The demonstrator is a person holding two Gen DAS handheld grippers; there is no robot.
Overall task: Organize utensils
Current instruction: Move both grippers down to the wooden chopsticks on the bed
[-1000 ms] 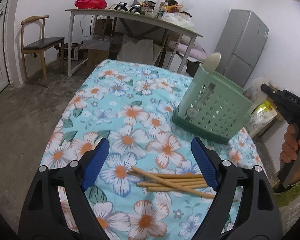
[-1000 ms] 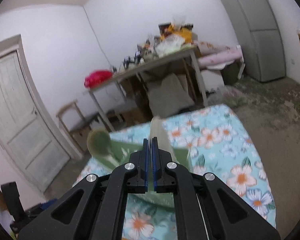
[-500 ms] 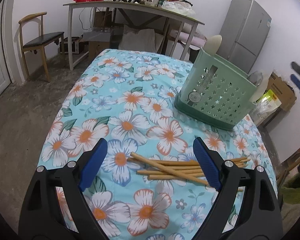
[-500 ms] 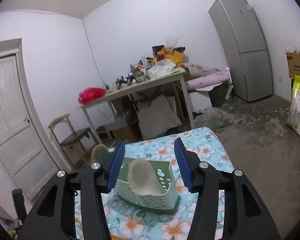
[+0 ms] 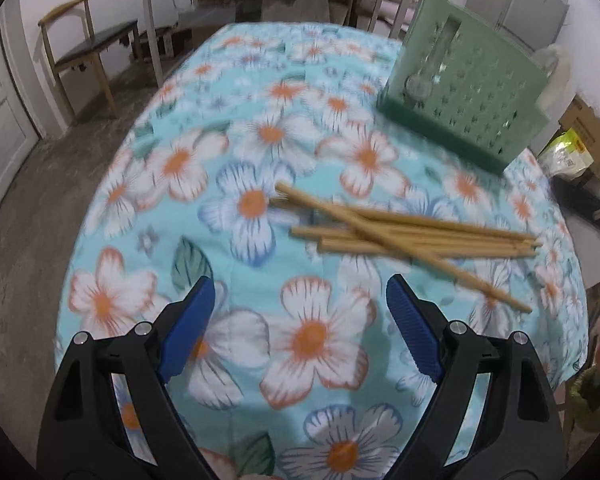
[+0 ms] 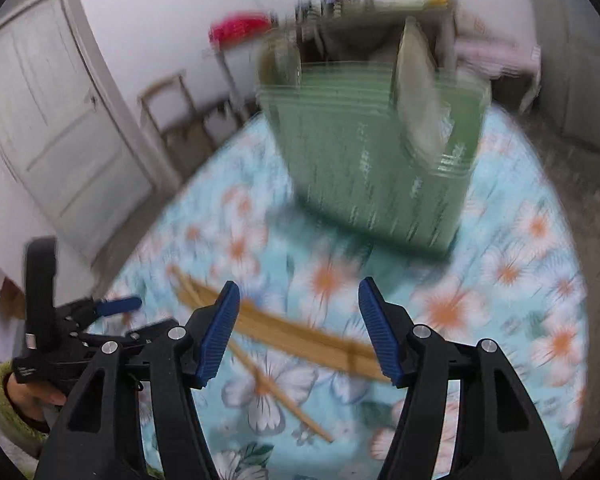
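Wooden chopsticks (image 5: 412,232) lie loose on bench (image 5: 172,216); left gripper (image 5: 300,312) fingers spread; right gripper (image 6: 298,320) fingers just opening, empty.

Chopsticks (image 5: 412,232) piled on tablecloth (image 5: 260,144); utensil basket (image 5: 468,92) behind them, spoons (image 6: 416,92) standing inside.

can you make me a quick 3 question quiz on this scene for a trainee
1. True or false: the chopsticks are already standing in the green utensil basket.
2. What is between the fingers of the right gripper? A) a spoon B) nothing C) a chopstick
3. Fill in: the left gripper hangs over the floral ____ with its jaws wide apart.

Key
1. False: they lie in a loose pile on the cloth, apart from the basket.
2. B: its jaws have just been opening and grip nothing.
3. tablecloth
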